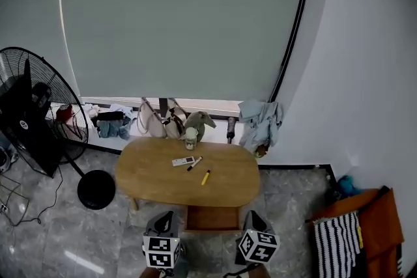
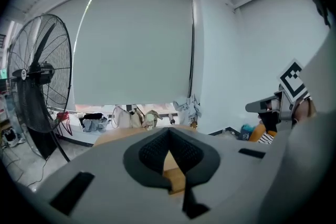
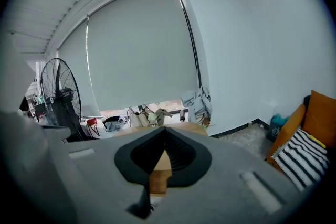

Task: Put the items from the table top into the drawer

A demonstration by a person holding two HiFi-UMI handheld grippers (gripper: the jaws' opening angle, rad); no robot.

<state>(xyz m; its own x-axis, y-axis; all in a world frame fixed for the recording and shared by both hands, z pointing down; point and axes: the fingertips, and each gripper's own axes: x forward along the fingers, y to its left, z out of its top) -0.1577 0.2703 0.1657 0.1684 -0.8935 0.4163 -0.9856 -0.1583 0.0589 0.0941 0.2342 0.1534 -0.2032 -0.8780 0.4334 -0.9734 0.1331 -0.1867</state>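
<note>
An oval wooden table [image 1: 150,182] carries a white remote [image 1: 183,161], a dark pen [image 1: 194,163], a yellow marker [image 1: 205,177] and a small pale jar [image 1: 190,137] at its far edge. A wooden drawer [image 1: 212,218] stands pulled out under the table's near edge. My left gripper [image 1: 166,218] is low at the drawer's left and my right gripper [image 1: 253,215] at its right, both short of the table. In the left gripper view the left gripper [image 2: 168,136] has its pads meeting with nothing between them. The right gripper [image 3: 164,136] looks the same in its own view.
A black standing fan [image 1: 32,114] with a round base [image 1: 96,189] stands left of the table. Bags and clothes [image 1: 163,120] and a light blue garment [image 1: 260,120] lie along the window sill behind it. An orange seat with a striped cloth [image 1: 339,241] is at the right.
</note>
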